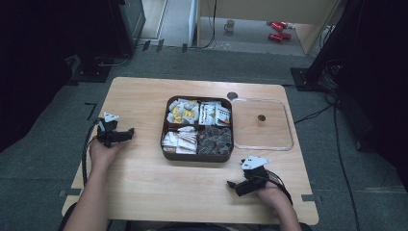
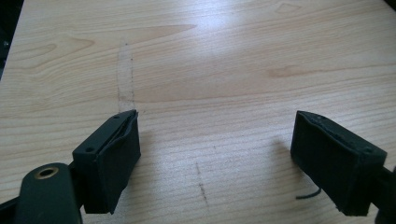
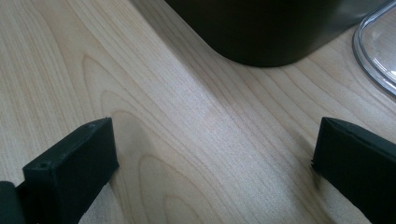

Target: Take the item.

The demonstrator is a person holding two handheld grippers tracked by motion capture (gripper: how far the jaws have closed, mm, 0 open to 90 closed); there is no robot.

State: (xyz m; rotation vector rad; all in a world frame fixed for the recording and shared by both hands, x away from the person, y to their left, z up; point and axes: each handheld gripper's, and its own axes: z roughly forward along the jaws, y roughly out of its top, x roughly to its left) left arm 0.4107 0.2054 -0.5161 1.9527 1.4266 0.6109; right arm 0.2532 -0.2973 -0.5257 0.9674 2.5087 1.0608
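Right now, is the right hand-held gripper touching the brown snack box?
Apart. The right gripper view shows bare wood between the open right hand-held gripper and the brown snack box; the high view shows the same gap on the table.

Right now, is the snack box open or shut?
Open. The box shows its four filled compartments from above, and its clear lid lies flat on the table beside it.

We see bare table [image 1: 144,183] wood along the near edge and on the left side, open for passage. The brown box [image 1: 197,155] with 4 compartments blocks the middle; the clear lid [image 1: 286,126] lies just beside it on the right.
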